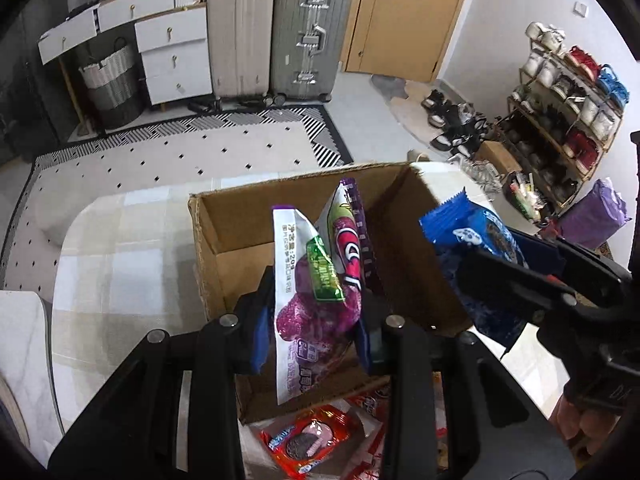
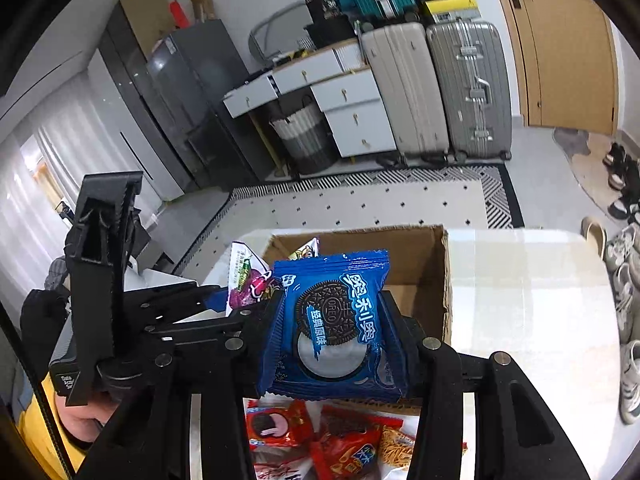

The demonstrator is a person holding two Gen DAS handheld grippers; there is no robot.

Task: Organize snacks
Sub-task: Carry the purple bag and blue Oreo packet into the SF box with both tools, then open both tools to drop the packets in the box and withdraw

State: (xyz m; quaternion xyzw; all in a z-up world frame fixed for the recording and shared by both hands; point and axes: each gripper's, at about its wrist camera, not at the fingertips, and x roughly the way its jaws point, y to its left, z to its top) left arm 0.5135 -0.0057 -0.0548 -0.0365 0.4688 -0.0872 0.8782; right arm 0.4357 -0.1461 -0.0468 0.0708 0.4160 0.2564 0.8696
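We held both packets over the cardboard box (image 1: 240, 236): our left claw (image 1: 316, 312) gripped the purple packets (image 1: 320, 280), our right claw (image 2: 332, 320) the blue Oreo packet (image 2: 332, 320), box opening just below and ahead.

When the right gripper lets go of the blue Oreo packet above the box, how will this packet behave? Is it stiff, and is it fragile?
The blue Oreo packet probably keeps its shape: it stands flat between the right gripper fingers without drooping. Its glossy film looks slippery, so it may slide along the cardboard box wall. The cookies pictured on it suggest brittle contents, so a short drop seems wiser.
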